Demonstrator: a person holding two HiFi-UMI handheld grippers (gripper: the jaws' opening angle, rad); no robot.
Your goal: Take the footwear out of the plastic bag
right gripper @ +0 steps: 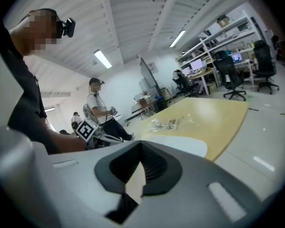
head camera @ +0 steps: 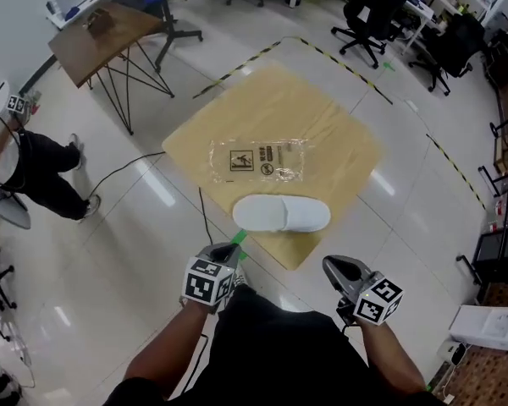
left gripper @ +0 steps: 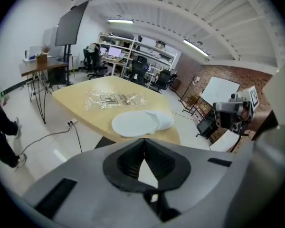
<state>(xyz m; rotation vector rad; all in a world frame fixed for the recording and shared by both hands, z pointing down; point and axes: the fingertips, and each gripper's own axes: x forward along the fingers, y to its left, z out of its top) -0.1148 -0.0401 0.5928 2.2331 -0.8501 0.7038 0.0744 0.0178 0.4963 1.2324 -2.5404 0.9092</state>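
While both tools hang close to the person's body and well short of the work, the left gripper [left gripper: 143, 141] has its jaws pressed together on nothing at all, and the right gripper [right gripper: 141, 146] matches it: jaws together, nothing between them. Moving outward, the pair of flat white slippers [head camera: 281, 213] lies side by side on the pale yellow wooden tabletop [head camera: 330, 121], close to its near corner and fully clear of any wrapping. Just beyond them, apart from them by a strip of bare wood, sits the crinkled clear plastic bag [head camera: 259, 161] with dark printed labels. It lies flat and looks empty, with nothing bulky showing through the film. By my reading the footwear is already out and the job is essentially done. So where is the danger now? The slippers rest near the edge, so a careless sweep of either gripper across that corner could nudge them onto the floor. The bag is light and slick, and a brush from a jaw or a sleeve could send it sliding over the slippers or off the tabletop. Any fresh reach would also need the jaws spread first, or they would only shove things about.
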